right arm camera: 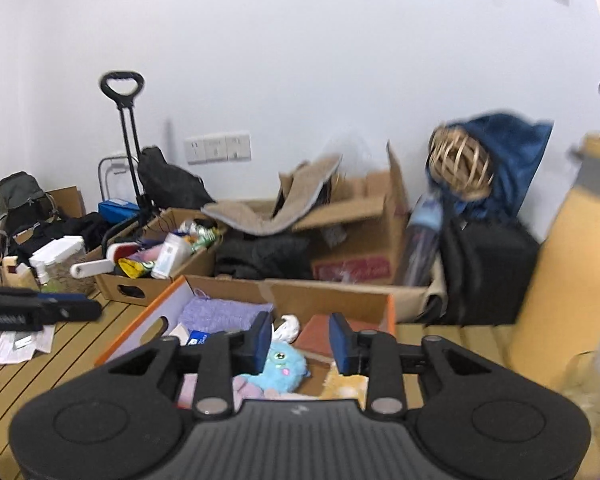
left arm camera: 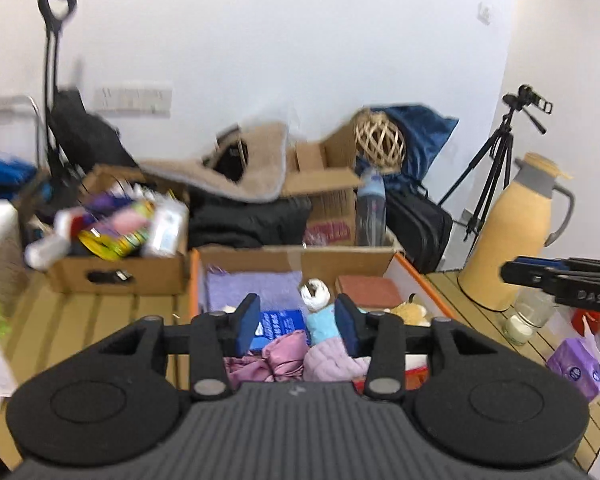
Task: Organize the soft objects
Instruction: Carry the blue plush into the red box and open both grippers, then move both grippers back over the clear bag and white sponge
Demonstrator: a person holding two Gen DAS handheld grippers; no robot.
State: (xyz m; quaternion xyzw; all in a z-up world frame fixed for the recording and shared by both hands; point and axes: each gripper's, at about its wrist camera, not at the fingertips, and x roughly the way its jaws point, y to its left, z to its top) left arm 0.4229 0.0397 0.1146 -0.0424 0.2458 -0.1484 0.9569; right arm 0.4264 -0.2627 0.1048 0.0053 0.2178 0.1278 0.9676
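An orange-rimmed cardboard box holds soft things: a purple towel, a light blue plush, pink cloth, a yellow plush and a reddish pad. My left gripper is open above the box, with the blue plush between its jaws, untouched. My right gripper is open above the same box, over the light blue plush. The purple towel lies at the box's back left. The right gripper also shows at the right of the left wrist view.
A cardboard box of bottles and packets stands left of the orange box. Behind are black clothing, a beige fleece, open cartons, a wicker ball and a tripod. A tan thermos jug and glass jar stand right.
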